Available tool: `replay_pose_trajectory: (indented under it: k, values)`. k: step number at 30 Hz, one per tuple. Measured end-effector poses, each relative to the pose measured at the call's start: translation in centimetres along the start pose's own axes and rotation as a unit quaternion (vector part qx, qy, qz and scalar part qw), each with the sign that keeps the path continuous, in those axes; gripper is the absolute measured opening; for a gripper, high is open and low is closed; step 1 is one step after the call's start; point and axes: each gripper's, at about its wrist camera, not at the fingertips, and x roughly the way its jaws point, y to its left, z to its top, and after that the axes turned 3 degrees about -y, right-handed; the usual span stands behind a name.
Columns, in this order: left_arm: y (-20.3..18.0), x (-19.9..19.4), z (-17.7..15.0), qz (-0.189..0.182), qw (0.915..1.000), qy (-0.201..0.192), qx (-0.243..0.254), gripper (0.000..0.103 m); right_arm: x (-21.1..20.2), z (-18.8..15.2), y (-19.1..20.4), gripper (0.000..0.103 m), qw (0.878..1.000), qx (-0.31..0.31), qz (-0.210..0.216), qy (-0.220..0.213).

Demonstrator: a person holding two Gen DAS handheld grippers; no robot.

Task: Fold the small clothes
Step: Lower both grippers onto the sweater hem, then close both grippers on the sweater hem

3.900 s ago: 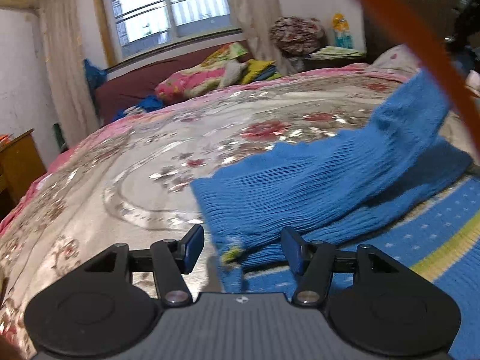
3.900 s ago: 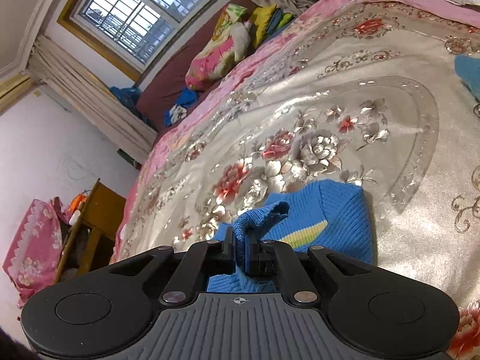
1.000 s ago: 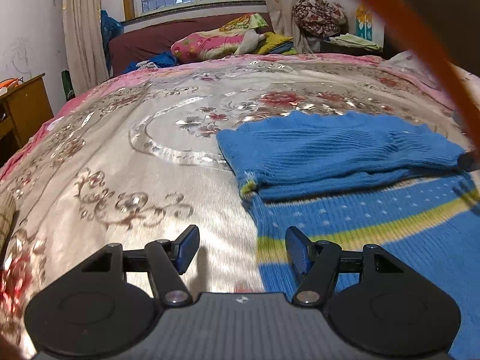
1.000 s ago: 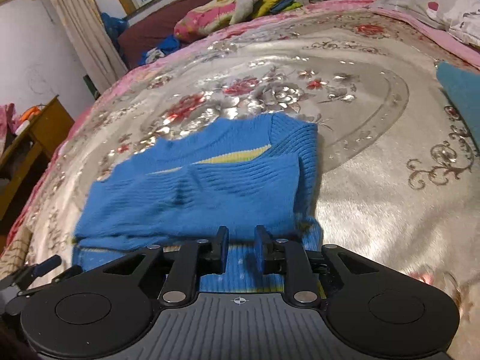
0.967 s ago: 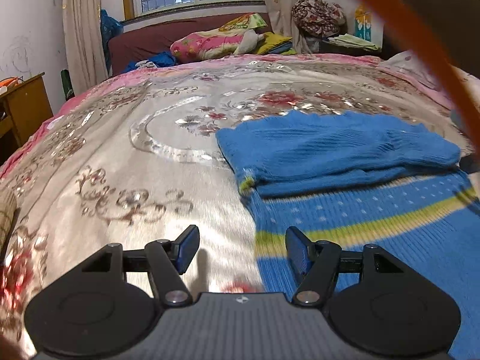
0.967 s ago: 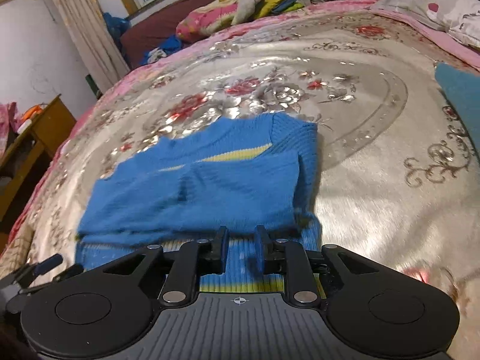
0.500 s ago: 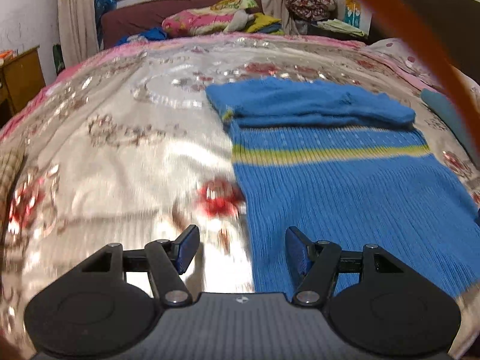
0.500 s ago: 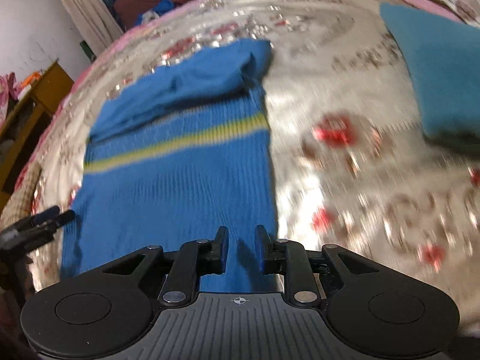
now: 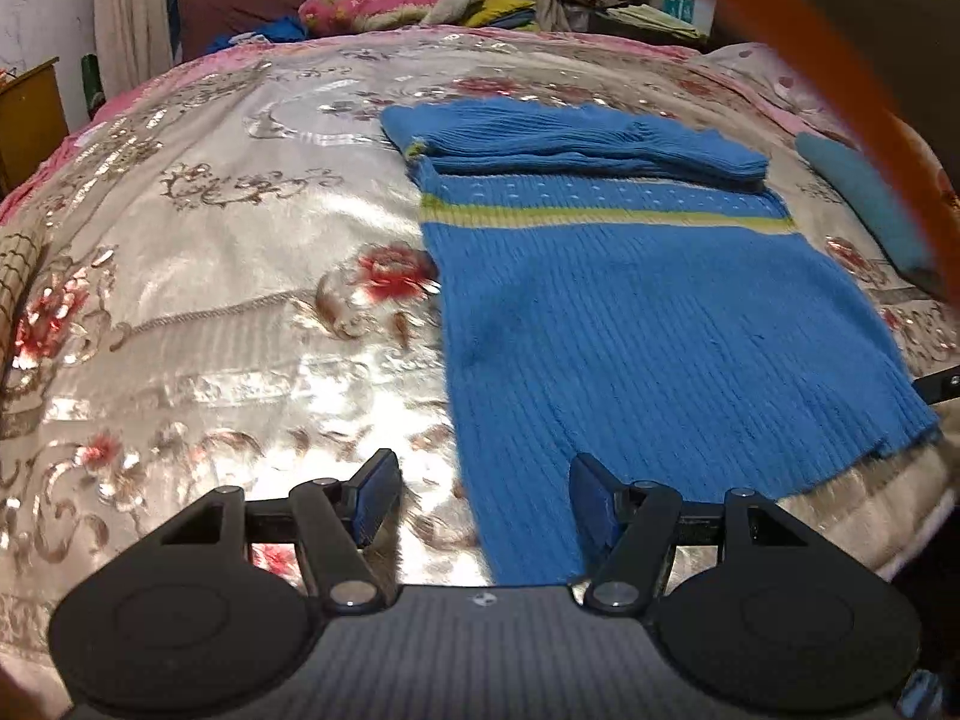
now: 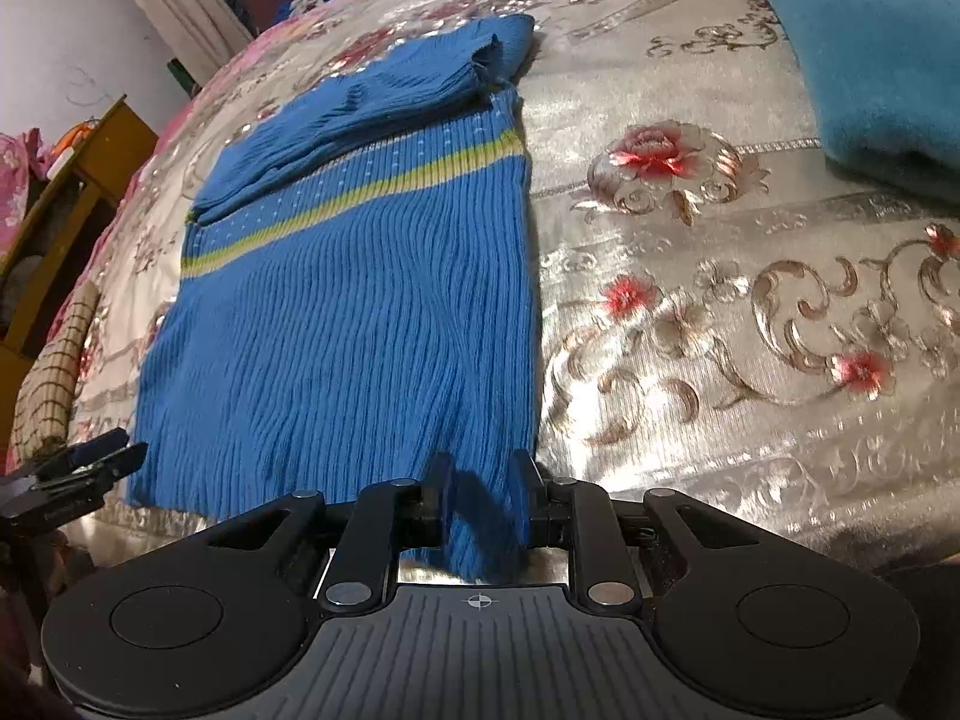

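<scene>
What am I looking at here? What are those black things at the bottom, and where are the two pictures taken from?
No robot here: a person holds two-fingered tongs in each hand, each with a camera looking along its fingers. One picture is from the left tongs, the other from the right tongs. Both look over a flowered bedspread where a blue sweater lies flat, its sleeves folded across the top. A teal cloth lies off to the right. Both tongs are open at the sweater's near hem, one at each corner, holding nothing yet.
</scene>
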Motion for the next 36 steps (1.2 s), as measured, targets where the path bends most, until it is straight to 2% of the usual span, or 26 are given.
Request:
replay_pose_trajectory:
  k: [8, 16, 21, 29, 33, 36]
  values:
    - [0.5, 0.1, 0.3, -0.055, 0.9976, -0.001, -0.043, 0.053, -0.3, -0.7, -1.9, 0.022, 0.998, 0.043, 0.039, -0.009]
    - [0.9, 0.7, 0.5, -0.071, 0.9944, -0.003, -0.078, 0.053, 0.5, -0.7, -3.7, 0.022, 0.99, 0.094, 0.097, -0.027]
    - [1.0, 1.0, 0.6, -0.081, 0.9937, 0.003, -0.078, 0.053, -0.1, -1.1, -4.6, 0.024, 0.987, 0.106, 0.12, -0.028]
    - [0.3, 2.0, 1.4, -0.102, 0.9913, 0.006, -0.084, 0.052, 1.9, -0.1, -4.8, 0.025, 0.977, 0.139, 0.158, -0.033]
    - [0.7, 2.2, 1.5, -0.107, 0.9901, 0.008, -0.091, 0.041, 1.7, -0.3, -5.0, 0.025, 0.974, 0.145, 0.172, -0.027]
    - [1.5, 2.5, 1.6, -0.119, 0.9856, 0.01, -0.119, 0.038, 1.8, -0.4, -5.2, 0.025, 0.971, 0.153, 0.181, -0.027]
